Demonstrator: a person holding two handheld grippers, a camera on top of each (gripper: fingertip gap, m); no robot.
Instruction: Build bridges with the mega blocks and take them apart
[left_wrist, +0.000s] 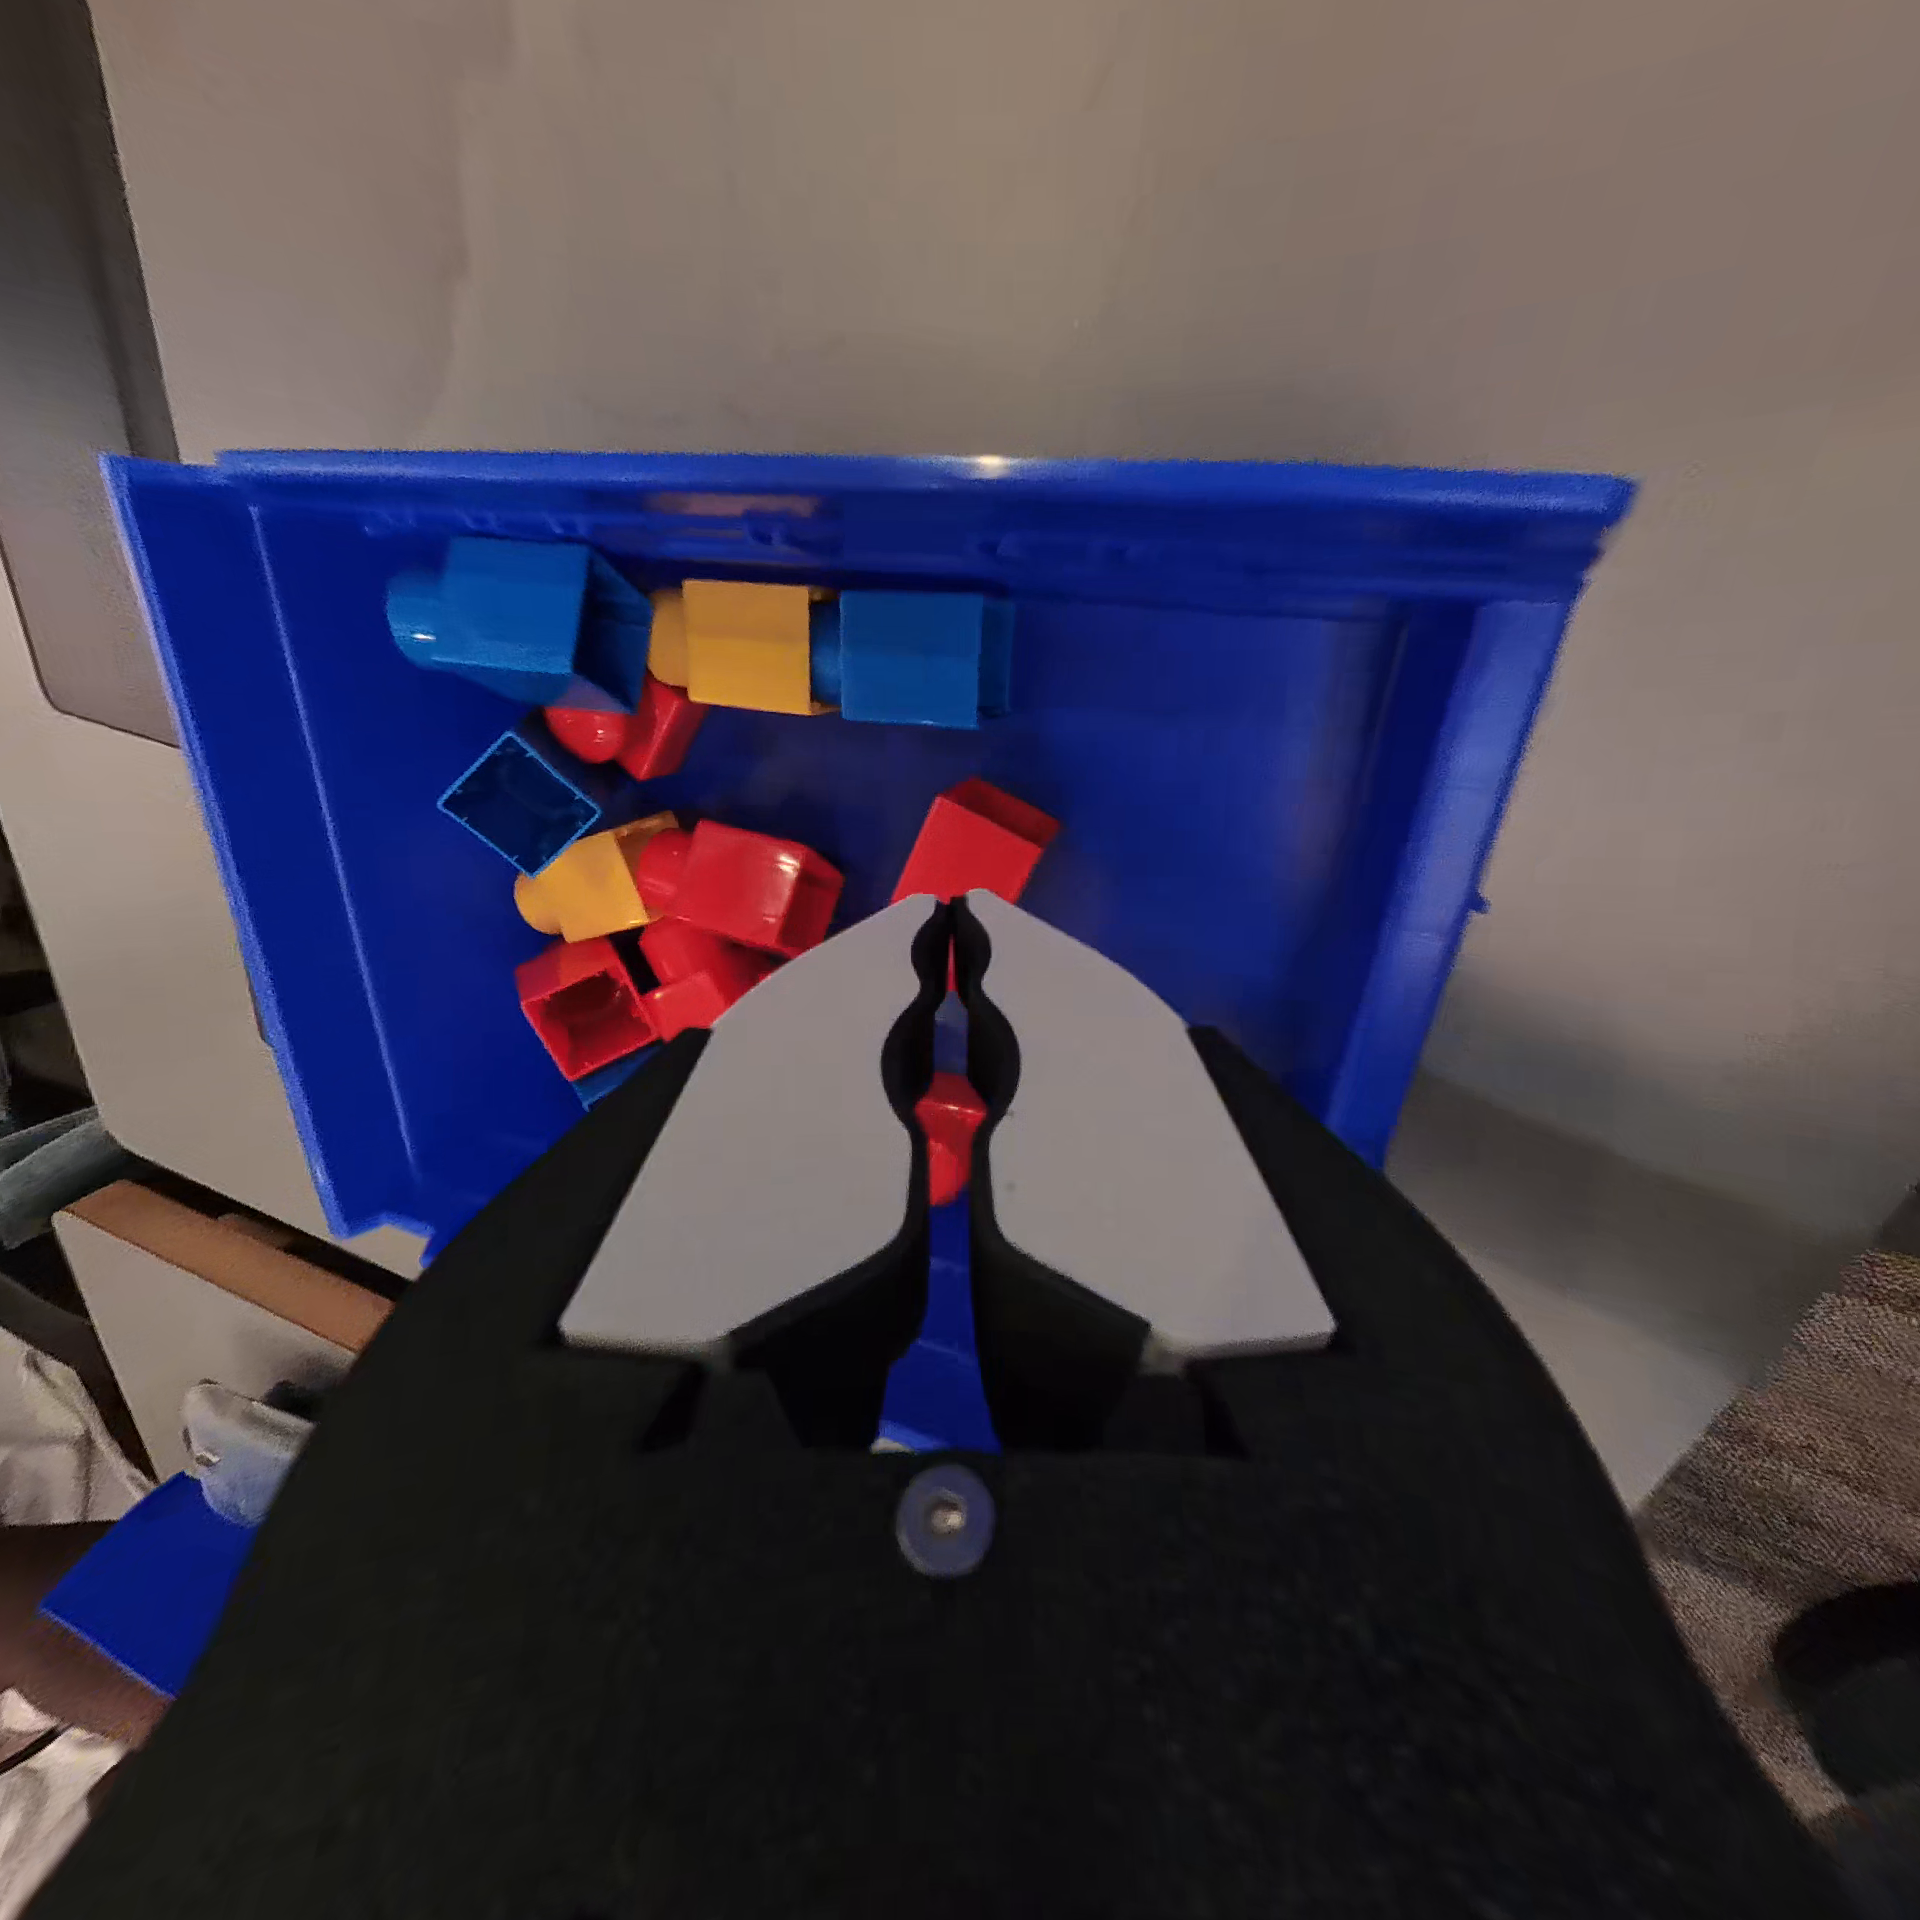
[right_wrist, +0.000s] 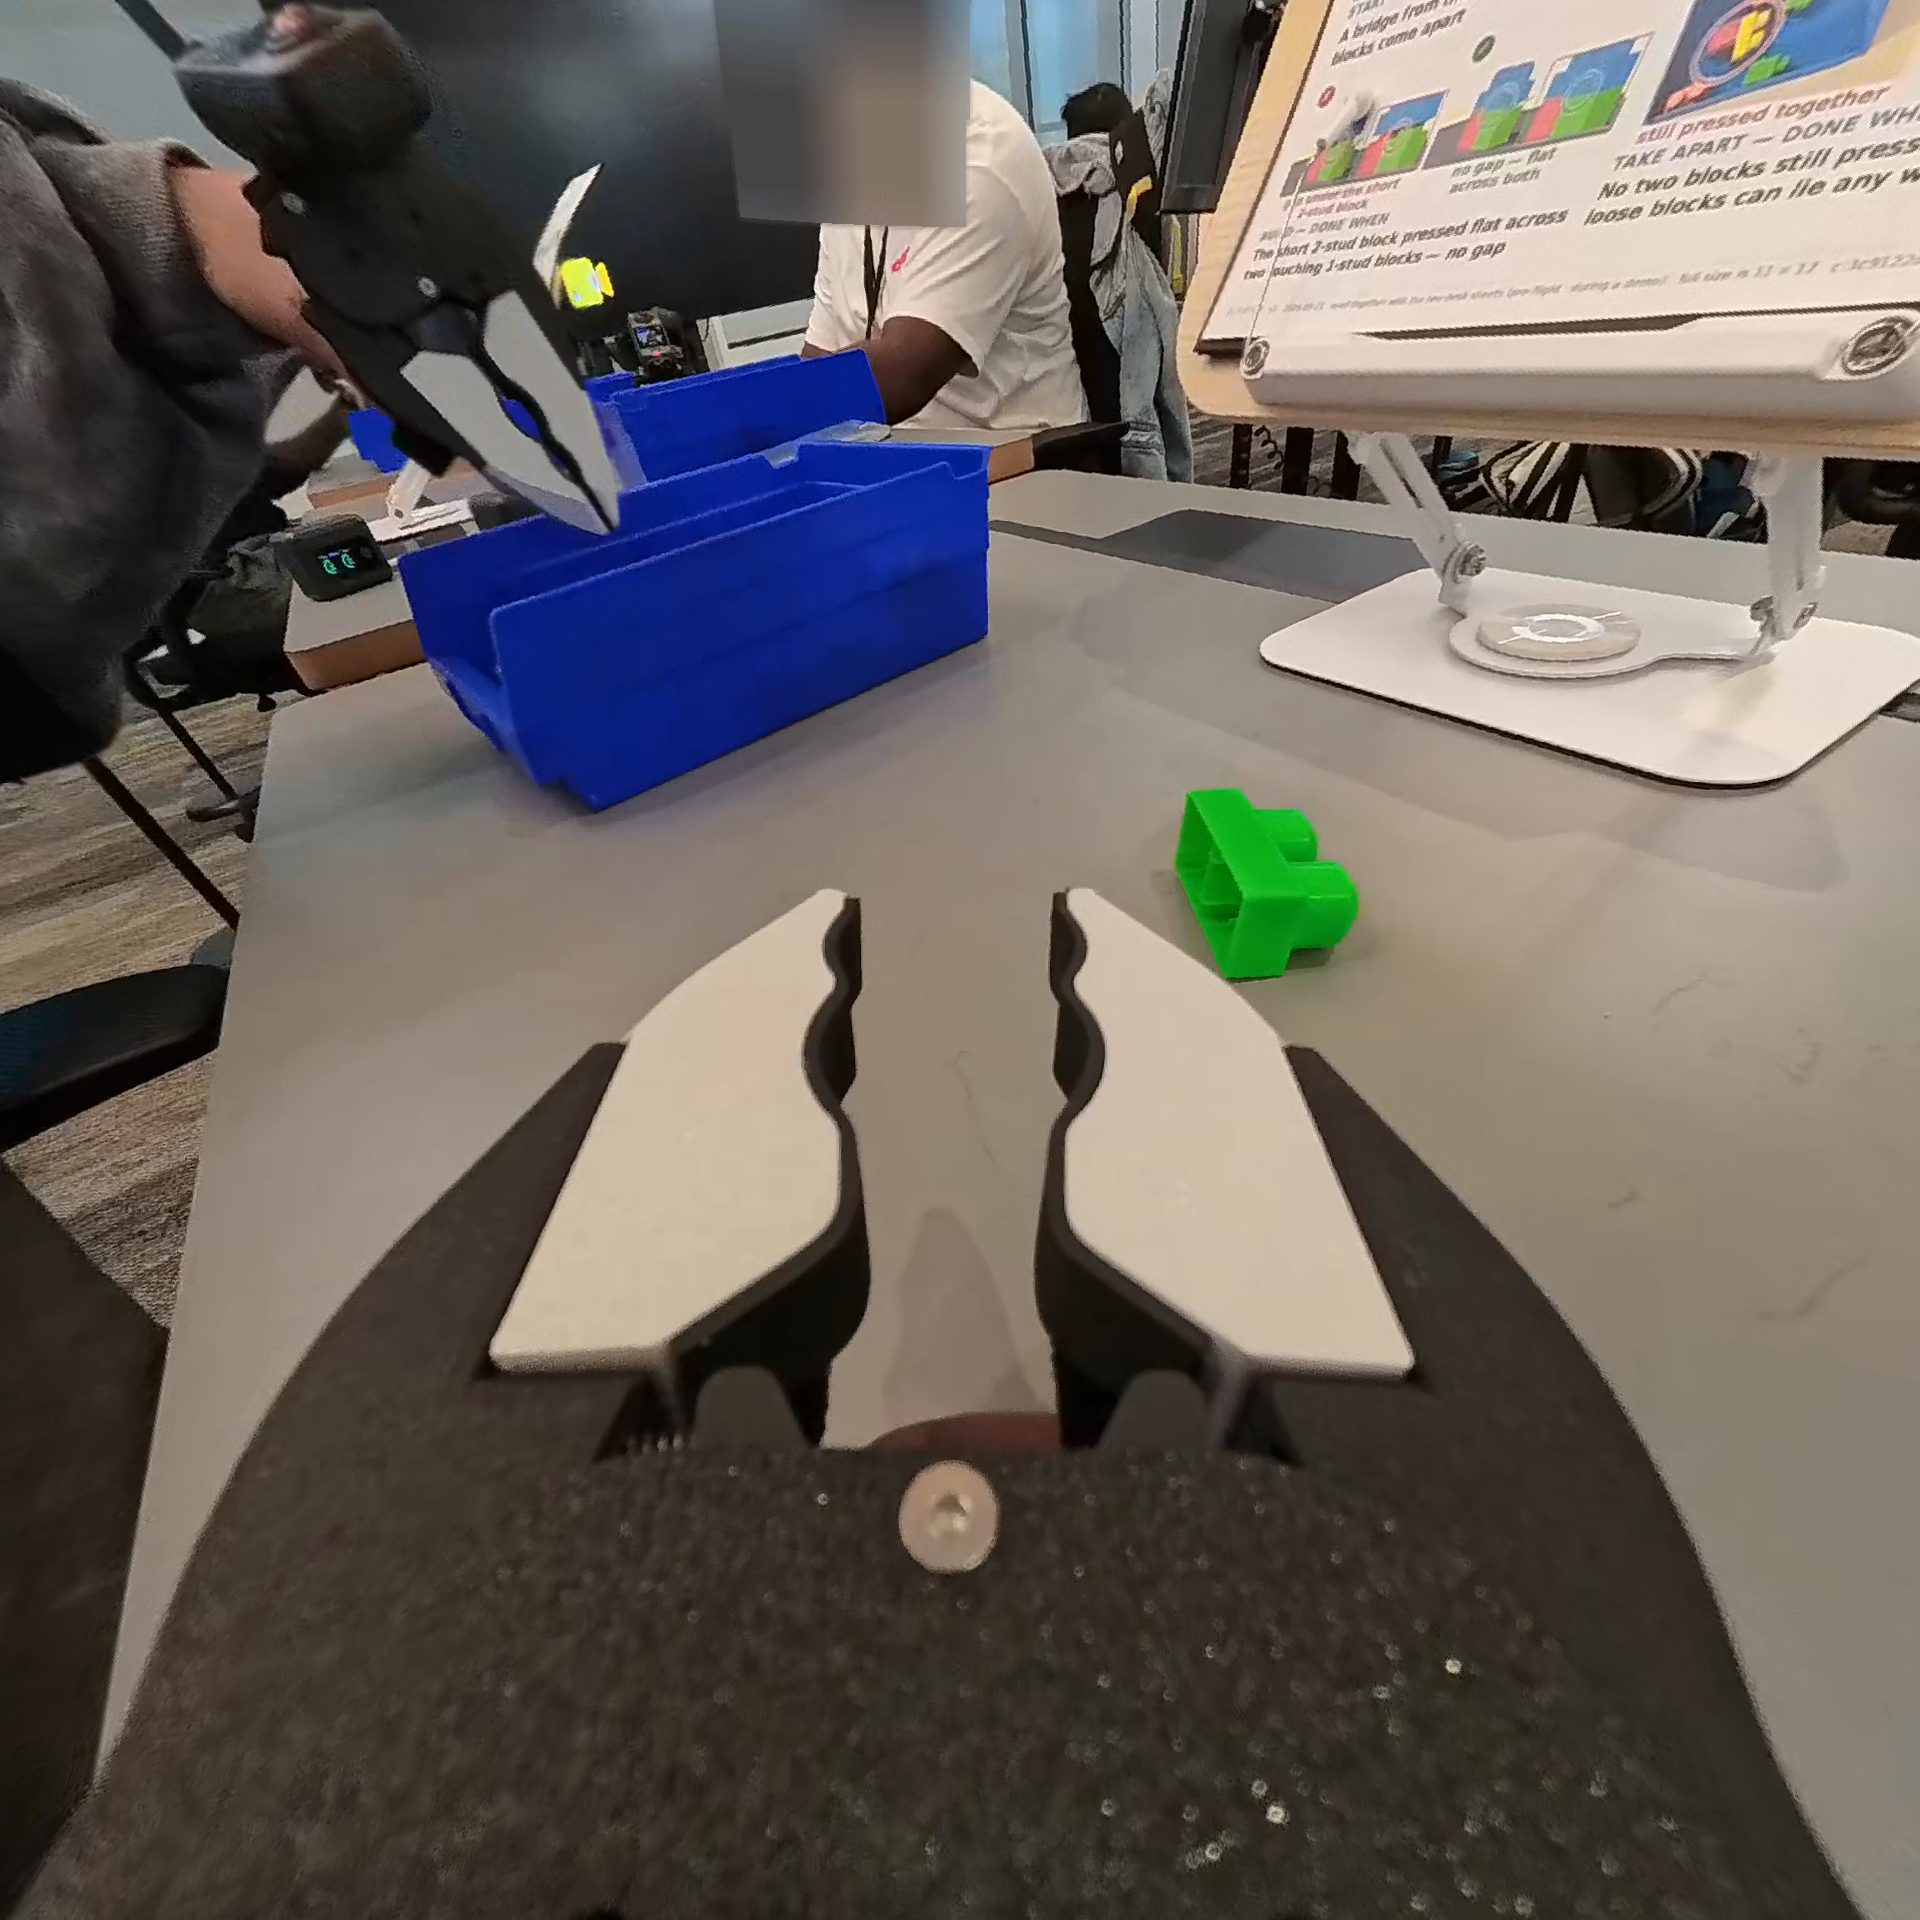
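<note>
The right gripper (right_wrist: 956, 914) hangs low over the near part of the grey bench (right_wrist: 1558, 1195), its jaws spread with bare bench between them. Just beyond its right fingertip a green two-stud block (right_wrist: 1262, 894) lies on its side, studs pointing right. Farther back, towards the bench's left edge, stands the blue bin (right_wrist: 727, 644). The left gripper (left_wrist: 951, 906) points down into the bin, its jaws pressed almost together on a small red block (left_wrist: 948, 1127) pinched between the fingers. Below it, loose red, yellow and blue blocks (left_wrist: 727, 790) crowd the bin's left half. At the bench's far right corner stands a white stand (right_wrist: 1579, 675) carrying an instruction sheet.
</note>
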